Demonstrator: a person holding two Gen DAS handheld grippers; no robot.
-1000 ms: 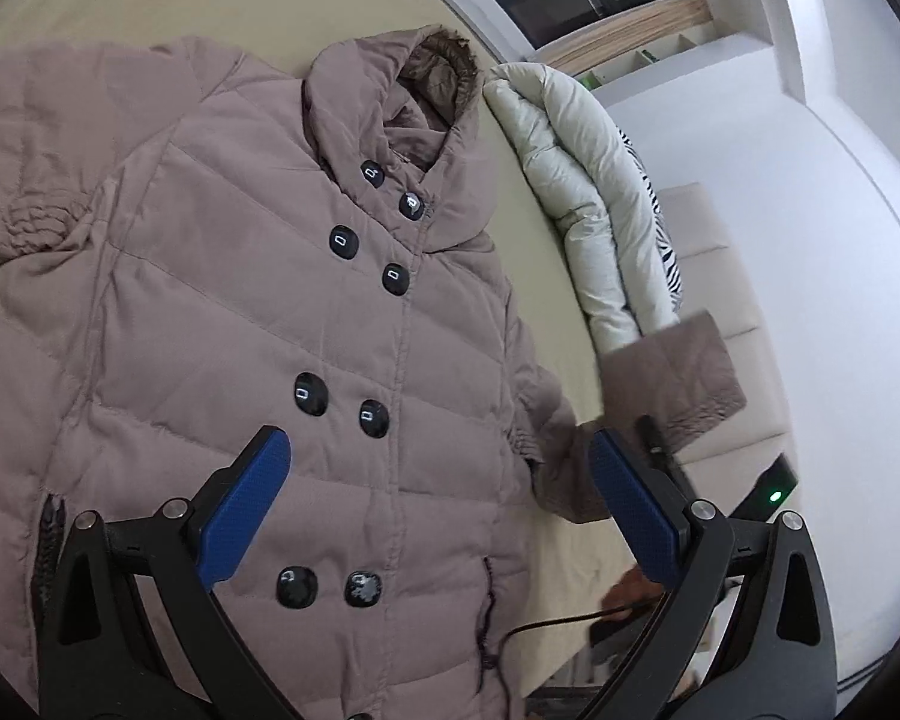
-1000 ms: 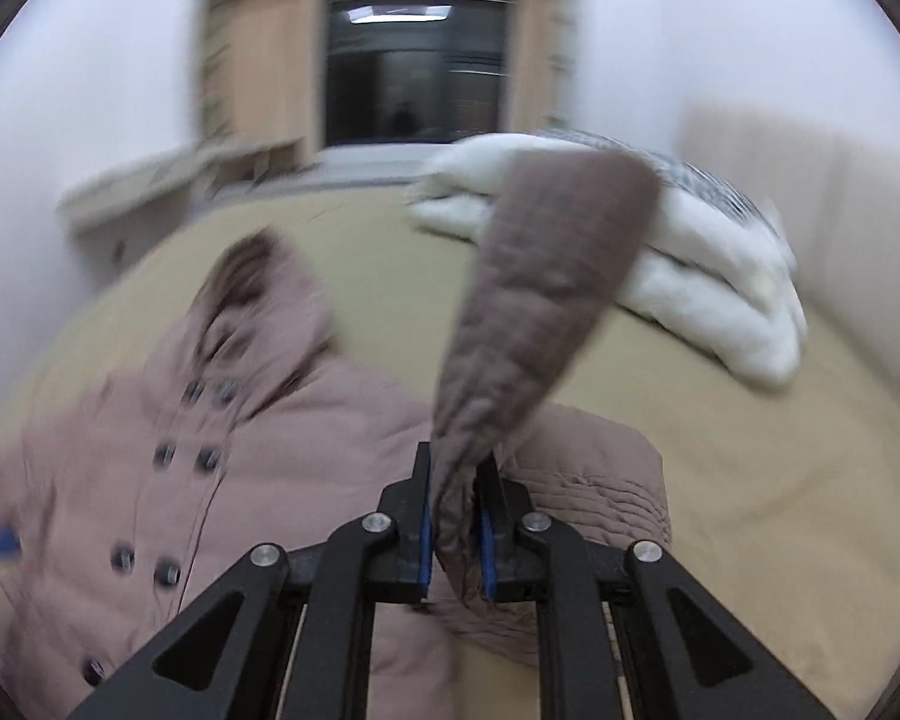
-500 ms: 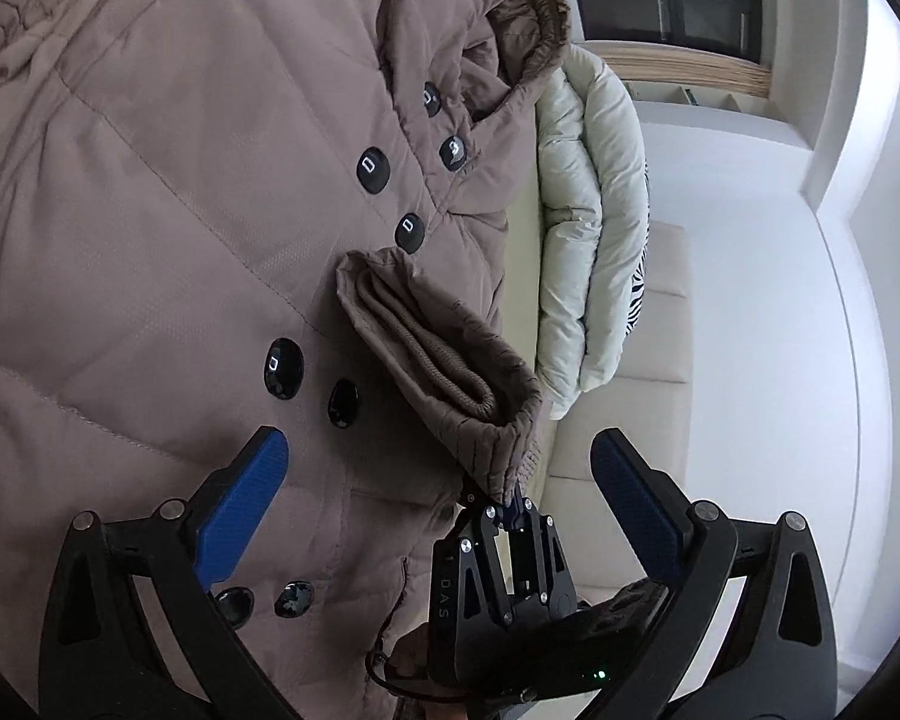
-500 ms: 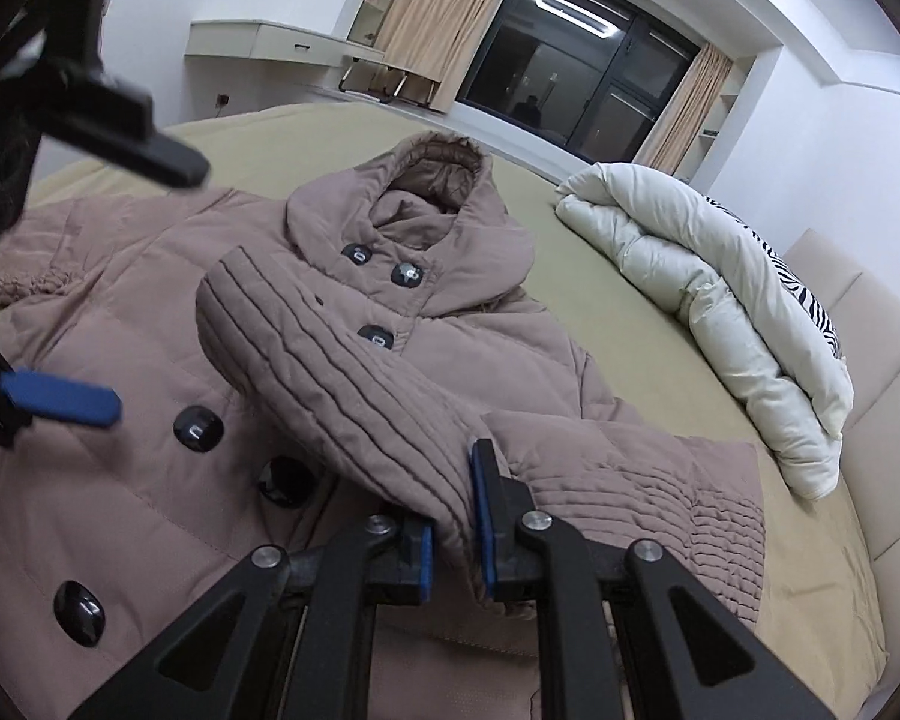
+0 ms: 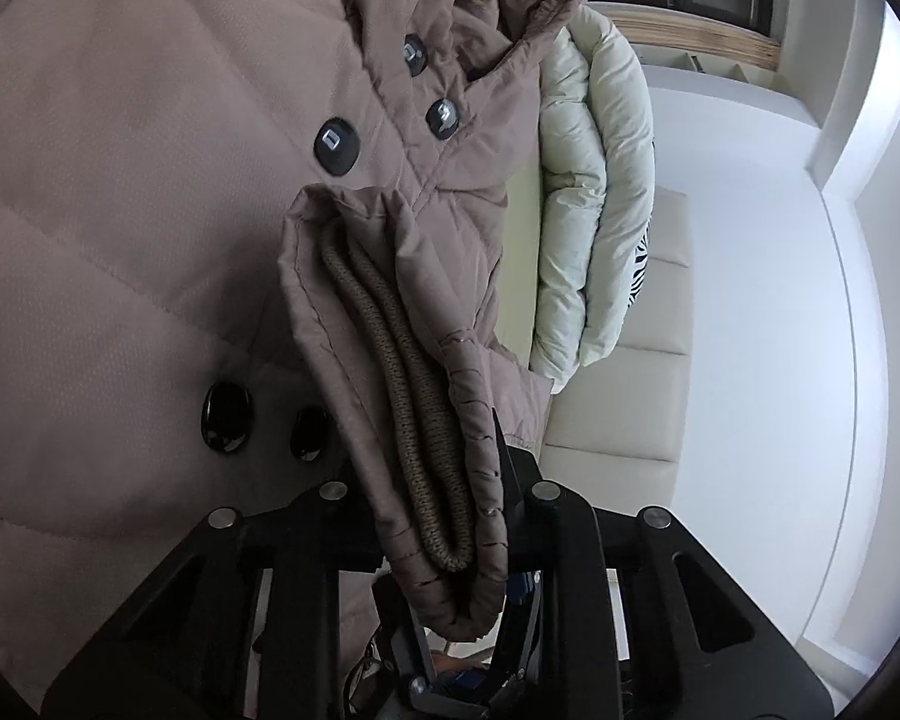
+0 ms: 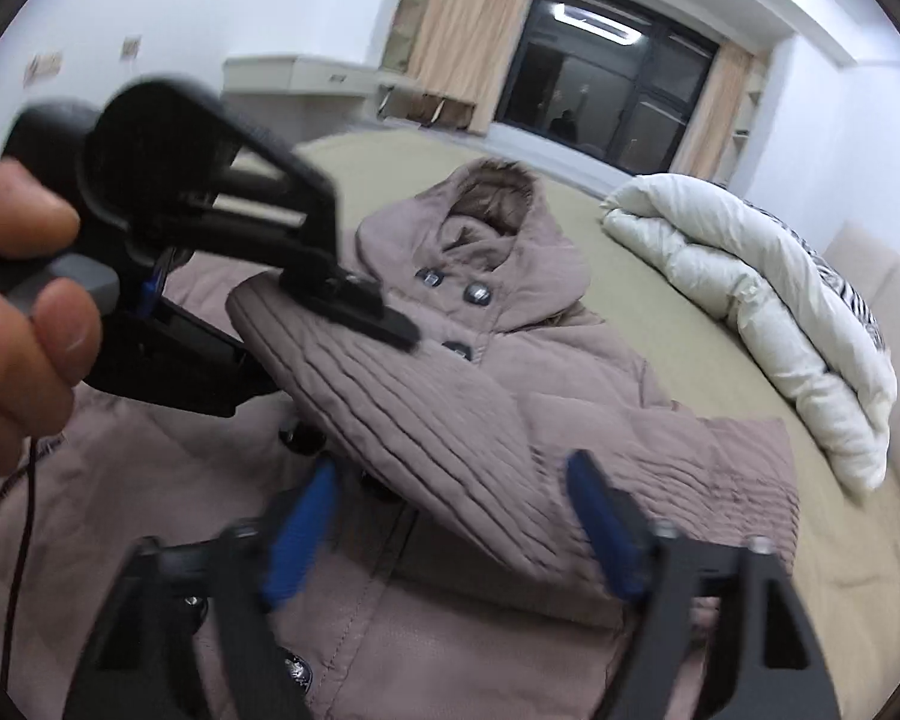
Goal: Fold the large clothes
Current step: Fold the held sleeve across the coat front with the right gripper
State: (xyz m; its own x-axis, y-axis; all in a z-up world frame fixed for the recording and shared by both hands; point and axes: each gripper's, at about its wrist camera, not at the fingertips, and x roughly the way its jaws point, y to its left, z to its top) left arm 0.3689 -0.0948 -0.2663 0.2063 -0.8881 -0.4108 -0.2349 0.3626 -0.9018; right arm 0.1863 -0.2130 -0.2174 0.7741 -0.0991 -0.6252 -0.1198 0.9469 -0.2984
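A taupe quilted hooded coat (image 5: 120, 210) lies front up on the bed, its dark buttons showing. One sleeve (image 6: 438, 420) is folded across the chest. My left gripper (image 5: 432, 480) is closing on the sleeve cuff (image 5: 426, 450), its fingers pressing both sides of the knit-lined end. In the right wrist view a hand (image 6: 24, 276) holds that gripper, whose upper finger (image 6: 360, 306) lies on the cuff. My right gripper (image 6: 450, 528) is opening. The sleeve lies between its blue pads (image 6: 600, 522), which stand apart from the cloth.
A folded white duvet (image 6: 780, 312) lies along the bed's right side, by a cream padded headboard (image 5: 630, 390). The beige sheet (image 6: 660, 336) shows between coat and duvet. A thin cable (image 6: 24, 510) hangs at the left. A dark window and curtains are at the back.
The right gripper carried the sleeve over the coat's front, laid it there and let go, its jaws spreading wide. The left gripper dropped toward the cuff and closed on it.
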